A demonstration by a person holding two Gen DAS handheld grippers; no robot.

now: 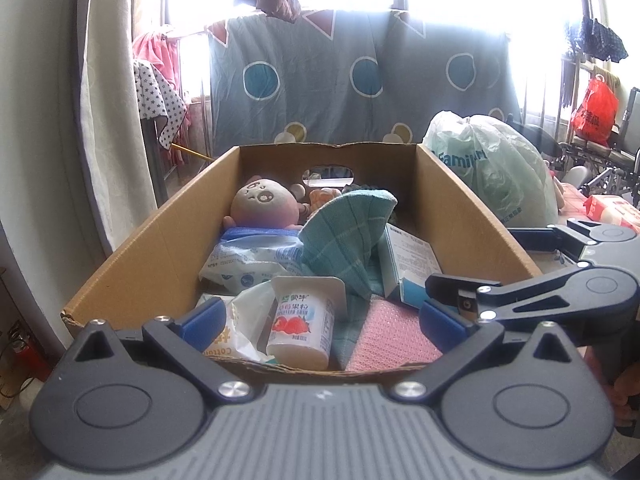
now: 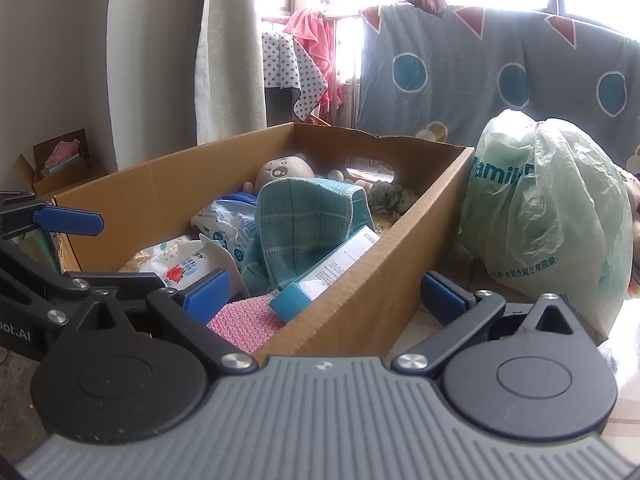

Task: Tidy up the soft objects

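A cardboard box (image 1: 160, 236) (image 2: 360, 296) holds a plush doll (image 1: 264, 204) (image 2: 284, 168), a teal knit cloth (image 1: 344, 232) (image 2: 304, 224), wipe packs (image 1: 248, 260) (image 2: 224, 220), a yogurt cup (image 1: 302, 320), a pink textured pad (image 1: 388, 336) (image 2: 244, 320) and a white-and-blue carton (image 1: 408, 264) (image 2: 328, 276). My left gripper (image 1: 324, 320) is open and empty at the box's near edge. My right gripper (image 2: 324, 292) is open and empty, straddling the box's near right corner. The right gripper also shows in the left wrist view (image 1: 532, 280).
A pale green plastic bag (image 1: 496, 168) (image 2: 552, 216) stands right of the box. A patterned blue-grey sheet (image 1: 360, 80) hangs behind. A curtain (image 1: 116, 120) and a wall are at left. A red bag (image 1: 594, 110) hangs at far right.
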